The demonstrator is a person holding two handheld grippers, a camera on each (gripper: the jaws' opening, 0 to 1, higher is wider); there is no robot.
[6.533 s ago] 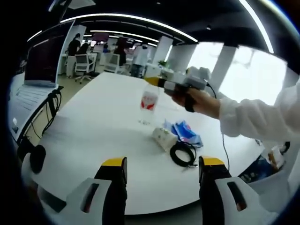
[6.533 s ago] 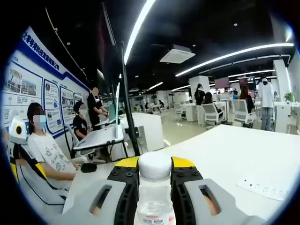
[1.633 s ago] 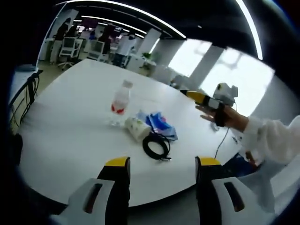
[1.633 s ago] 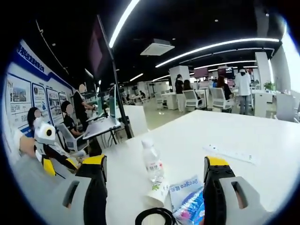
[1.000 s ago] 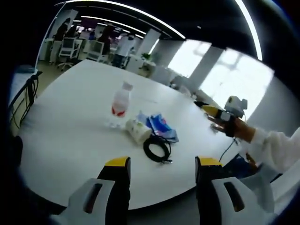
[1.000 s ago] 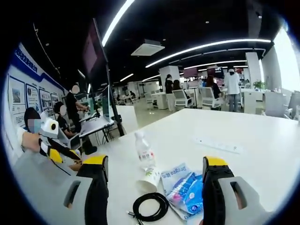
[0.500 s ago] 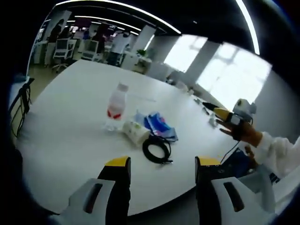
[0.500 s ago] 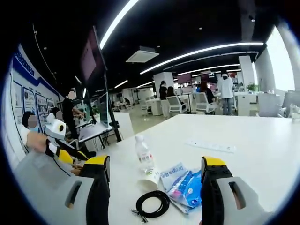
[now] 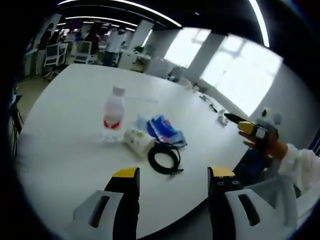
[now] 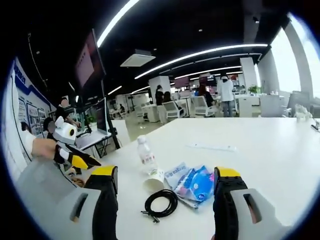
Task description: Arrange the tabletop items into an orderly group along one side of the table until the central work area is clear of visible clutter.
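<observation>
On the white table a clear water bottle with a red label stands upright. Beside it lies a tipped paper cup, then a blue packet and a coiled black cable. My left gripper is open and empty, hanging short of the cable. The right gripper view has the bottle, the cup, the packet and the cable. My right gripper is open and empty above the table's near edge. The right gripper appears at the right of the left gripper view, held by a hand.
A white power strip lies farther along the table. A few small items sit near the far rim. The left gripper shows at the left of the right gripper view. Office chairs, desks and people stand beyond the table.
The right gripper let go of the bottle, which now stands on the table, and drew back open. Both cameras have shifted a little; the table's items have stayed put.
</observation>
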